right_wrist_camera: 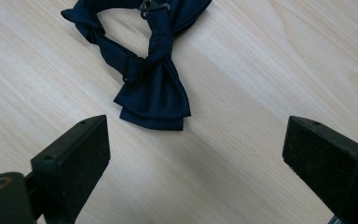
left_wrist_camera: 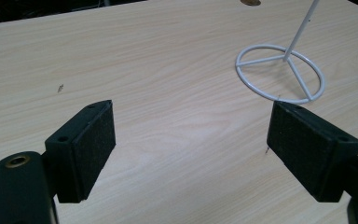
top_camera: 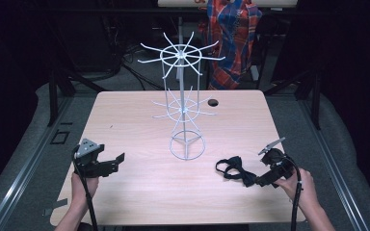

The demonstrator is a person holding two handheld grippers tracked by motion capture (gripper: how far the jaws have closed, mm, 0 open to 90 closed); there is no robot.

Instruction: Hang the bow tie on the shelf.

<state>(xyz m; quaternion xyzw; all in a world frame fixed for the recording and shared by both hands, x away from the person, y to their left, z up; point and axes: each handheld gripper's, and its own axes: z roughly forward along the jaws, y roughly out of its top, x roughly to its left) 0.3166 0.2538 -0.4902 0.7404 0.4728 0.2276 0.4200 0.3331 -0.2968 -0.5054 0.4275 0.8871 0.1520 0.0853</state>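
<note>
One wire rack, one bow tie, two claws: left claw, right claw.

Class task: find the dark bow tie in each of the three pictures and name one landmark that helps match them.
High view: the bow tie lies lower right of centre, just left of the right gripper.
Left gripper view: I cannot make it out.
Right gripper view: top centre, ahead of the open jaws.
Shared landmark: the wooden table.
</note>
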